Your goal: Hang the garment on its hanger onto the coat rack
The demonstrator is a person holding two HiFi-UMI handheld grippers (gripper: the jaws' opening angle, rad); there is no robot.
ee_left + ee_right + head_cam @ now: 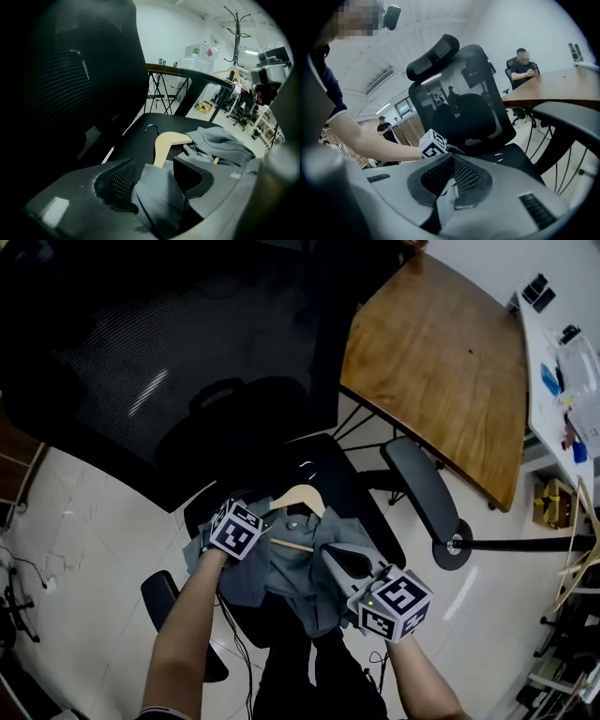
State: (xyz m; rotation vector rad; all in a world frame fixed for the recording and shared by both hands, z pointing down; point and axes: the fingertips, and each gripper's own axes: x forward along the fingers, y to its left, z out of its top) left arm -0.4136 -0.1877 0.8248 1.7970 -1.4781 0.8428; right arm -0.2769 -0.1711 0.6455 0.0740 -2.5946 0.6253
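A grey garment (291, 570) lies crumpled on the seat of a black office chair (349, 491), on a pale wooden hanger (301, 496) whose metal hook points at the backrest. My left gripper (253, 536) is at the garment's left shoulder. Seen in the left gripper view, that gripper (153, 165) is open, with a fold of the garment (159, 187) lying loose between the jaws and the hanger (168, 140) just beyond. My right gripper (330, 555) is at the right shoulder; in its own view my right gripper (451, 158) has its jaws together on a sliver of grey cloth.
The chair's tall mesh backrest (178, 362) rises behind the seat and an armrest (424, 486) juts out on the right. A wooden table (441, 362) stands beyond. A black coat rack (236, 28) stands far across the room. A person (524, 68) sits at the table.
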